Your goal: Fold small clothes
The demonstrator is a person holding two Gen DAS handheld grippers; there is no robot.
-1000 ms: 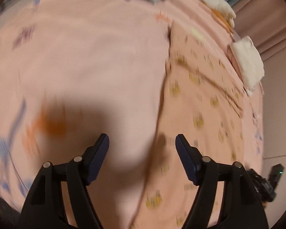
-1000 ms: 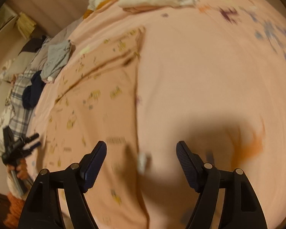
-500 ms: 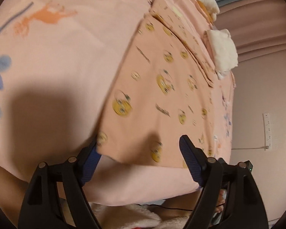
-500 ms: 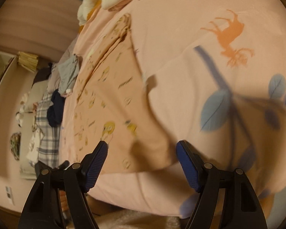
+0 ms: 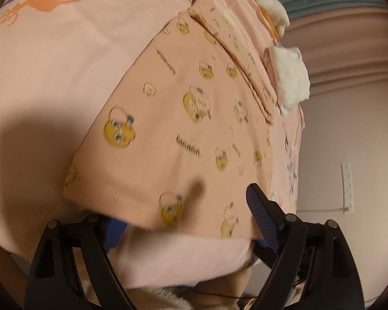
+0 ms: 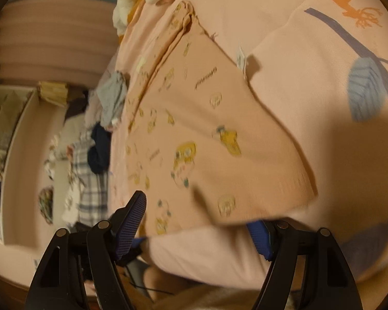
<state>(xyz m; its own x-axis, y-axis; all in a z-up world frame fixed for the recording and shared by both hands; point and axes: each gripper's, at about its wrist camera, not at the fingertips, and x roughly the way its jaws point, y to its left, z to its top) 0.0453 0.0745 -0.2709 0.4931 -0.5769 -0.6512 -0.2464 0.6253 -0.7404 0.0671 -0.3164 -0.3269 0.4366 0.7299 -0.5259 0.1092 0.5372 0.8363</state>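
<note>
A peach-pink small garment [image 5: 168, 118] printed with yellow cartoon faces lies flat on the pink bedsheet [image 5: 64, 51], its hem toward me at the bed's near edge. My left gripper [image 5: 187, 222] is open and straddles the hem near its left corner. One of its pads sits low beneath the hem's edge, the other over the cloth. In the right wrist view the same garment [image 6: 199, 118] lies ahead, a small white label at its side. My right gripper [image 6: 196, 227] is open at the hem's right part, its right pad partly hidden under the hem.
A folded white cloth [image 5: 289, 75] lies beyond the garment. A grey garment [image 6: 113, 98], a dark navy one [image 6: 98, 152] and a plaid cloth [image 6: 90, 193] lie off to one side. The sheet [image 6: 297, 25] drops off at the near bed edge. A power strip [image 5: 348, 188] hangs on the wall.
Both grippers pulled back and sank from over the bed to its near edge, turning as they went. The garment's hem now lies between each pair of jaws. The left jaws widened slightly.
</note>
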